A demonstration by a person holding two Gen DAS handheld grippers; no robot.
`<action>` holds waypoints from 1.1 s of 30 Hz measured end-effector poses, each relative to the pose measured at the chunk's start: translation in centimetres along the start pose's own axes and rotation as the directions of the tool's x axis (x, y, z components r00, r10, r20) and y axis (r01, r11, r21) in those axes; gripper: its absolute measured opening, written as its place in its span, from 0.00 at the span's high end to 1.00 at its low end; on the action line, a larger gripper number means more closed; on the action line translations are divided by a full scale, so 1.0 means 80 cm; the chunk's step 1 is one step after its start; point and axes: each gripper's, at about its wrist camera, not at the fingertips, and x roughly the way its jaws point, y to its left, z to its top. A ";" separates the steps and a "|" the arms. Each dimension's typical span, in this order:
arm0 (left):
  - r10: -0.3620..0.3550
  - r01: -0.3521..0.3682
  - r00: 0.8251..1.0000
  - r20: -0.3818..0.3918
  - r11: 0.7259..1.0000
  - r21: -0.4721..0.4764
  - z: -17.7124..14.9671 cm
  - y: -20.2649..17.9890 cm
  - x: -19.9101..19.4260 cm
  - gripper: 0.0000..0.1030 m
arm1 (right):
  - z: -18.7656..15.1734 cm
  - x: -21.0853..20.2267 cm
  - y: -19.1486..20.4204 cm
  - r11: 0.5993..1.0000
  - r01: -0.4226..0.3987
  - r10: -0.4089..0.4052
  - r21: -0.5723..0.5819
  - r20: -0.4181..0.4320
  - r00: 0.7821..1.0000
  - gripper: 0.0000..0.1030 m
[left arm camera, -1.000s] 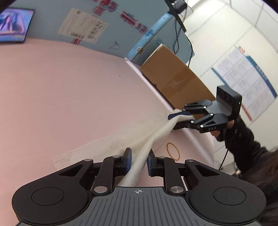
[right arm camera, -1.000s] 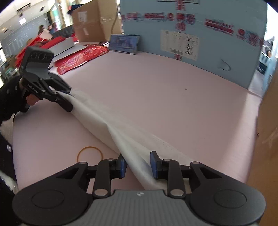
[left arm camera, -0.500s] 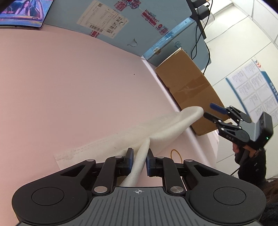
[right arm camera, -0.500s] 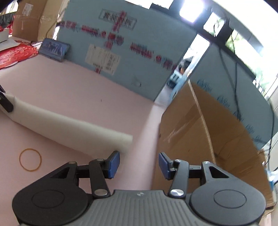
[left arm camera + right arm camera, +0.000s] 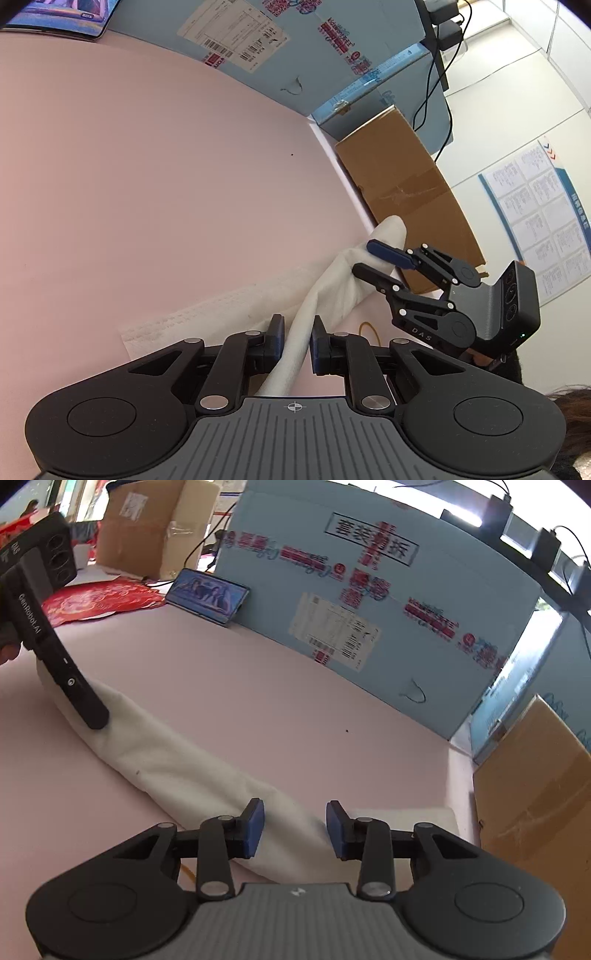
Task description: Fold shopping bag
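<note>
Two grippers work my white bag, bunched into a long roll across the pink counter at lower centre. My left gripper has its fingers clamped on one end. My right gripper, fingers closing, straddles the other end without pressing it.

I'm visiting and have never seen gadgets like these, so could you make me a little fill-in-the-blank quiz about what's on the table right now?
1. The white bag lies on a table whose top is ____ in colour.
2. The left gripper is clamped on the ____.
3. Beside the bag lies a yellow rubber ____.
4. Past the table's far corner stands a brown ____ box.

Missing words: pink; bag; band; cardboard
</note>
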 end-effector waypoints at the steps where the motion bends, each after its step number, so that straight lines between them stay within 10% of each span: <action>1: -0.004 0.004 1.000 0.003 1.000 -0.003 0.000 0.002 0.000 0.85 | -0.004 -0.001 -0.005 1.000 0.010 -0.010 0.029 -0.002 1.000 0.62; 10: 0.045 -0.036 0.992 0.118 0.997 -0.074 -0.012 0.024 -0.039 0.84 | -0.043 -0.010 -0.050 0.954 0.167 -0.166 0.247 -0.025 0.986 0.60; 15: 0.226 -0.230 0.942 0.247 0.973 -0.013 -0.035 0.008 -0.065 0.83 | -0.049 -0.010 -0.036 0.947 0.219 -0.224 0.236 -0.005 0.975 0.59; 17: 0.341 -0.374 0.895 0.288 0.925 0.066 -0.043 -0.019 -0.067 0.78 | -0.050 -0.011 -0.036 0.945 0.219 -0.226 0.245 -0.001 0.974 0.59; 20: 0.498 -0.588 0.765 0.408 0.799 0.128 -0.056 -0.062 -0.076 0.55 | -0.047 -0.010 -0.028 0.945 0.243 -0.249 0.218 0.001 0.969 0.58; 23: 0.535 -0.709 0.633 0.560 0.691 0.141 -0.070 -0.107 -0.086 0.55 | -0.045 -0.009 -0.025 0.945 0.254 -0.260 0.205 0.003 0.966 0.58; 25: 0.500 -0.736 0.593 0.631 0.654 0.173 -0.084 -0.139 -0.085 0.55 | -0.046 -0.010 -0.027 0.945 0.247 -0.253 0.215 0.004 0.967 0.58; 28: 0.418 -0.720 0.610 0.673 0.648 0.250 -0.100 -0.175 -0.060 0.55 | -0.046 -0.011 -0.029 0.944 0.239 -0.247 0.227 0.007 0.969 0.58; 33: 0.314 -0.578 0.760 0.569 0.726 0.372 -0.102 -0.197 0.011 0.60 | -0.047 -0.012 -0.033 0.942 0.223 -0.233 0.250 0.012 0.972 0.58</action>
